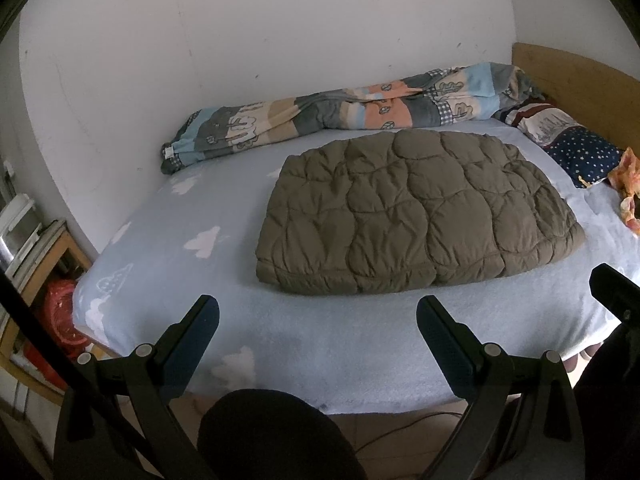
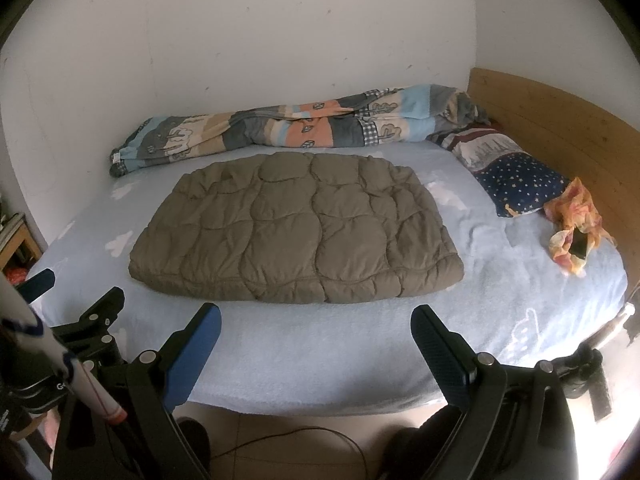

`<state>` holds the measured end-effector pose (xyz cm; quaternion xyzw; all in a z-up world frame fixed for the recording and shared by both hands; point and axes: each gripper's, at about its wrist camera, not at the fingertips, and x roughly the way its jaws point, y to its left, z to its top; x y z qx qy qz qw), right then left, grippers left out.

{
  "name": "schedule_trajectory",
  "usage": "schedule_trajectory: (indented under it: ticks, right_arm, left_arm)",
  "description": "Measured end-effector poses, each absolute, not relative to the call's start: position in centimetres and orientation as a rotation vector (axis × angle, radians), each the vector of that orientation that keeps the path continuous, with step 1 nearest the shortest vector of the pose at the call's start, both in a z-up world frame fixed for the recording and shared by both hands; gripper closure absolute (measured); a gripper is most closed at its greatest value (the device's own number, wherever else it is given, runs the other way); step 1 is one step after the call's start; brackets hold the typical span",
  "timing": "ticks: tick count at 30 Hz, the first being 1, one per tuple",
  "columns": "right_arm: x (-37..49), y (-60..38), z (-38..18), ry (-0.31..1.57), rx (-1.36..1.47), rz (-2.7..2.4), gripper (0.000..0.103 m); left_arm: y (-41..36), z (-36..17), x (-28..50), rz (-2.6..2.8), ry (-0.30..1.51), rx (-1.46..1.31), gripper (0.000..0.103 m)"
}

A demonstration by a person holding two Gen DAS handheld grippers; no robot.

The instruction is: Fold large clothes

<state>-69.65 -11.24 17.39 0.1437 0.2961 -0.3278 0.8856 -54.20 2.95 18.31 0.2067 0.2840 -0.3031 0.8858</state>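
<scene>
Now, in the left wrist view, the left gripper sits at the bottom of the frame with its two fingers spread wide apart and nothing between them, held back over the near edge of the bed. Just above the fingertips, in the middle of the frame, the olive quilted jacket lies folded into a flat, thick rectangle on the pale blue sheet with white clouds. Behind it, along the white wall, a patterned blanket is bunched into a long roll. At the upper right a starry pillow rests against the wooden headboard. In the right wrist view, the right gripper is likewise at the bottom, its fingers parted and empty, short of the jacket, which lies centre-left in the frame. An orange crumpled cloth sits at the right beside the pillow. The left gripper shows at the lower left edge.
</scene>
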Motion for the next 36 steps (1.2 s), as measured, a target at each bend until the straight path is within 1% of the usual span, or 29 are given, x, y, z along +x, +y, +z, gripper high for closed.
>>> schedule_trajectory:
  ticks: [36]
  right_arm:
    - [-69.92, -11.01, 17.33, 0.620, 0.301, -0.677, 0.005]
  left_arm:
    - [3.71, 18.03, -53.98, -0.653, 0.610, 0.421, 0.004]
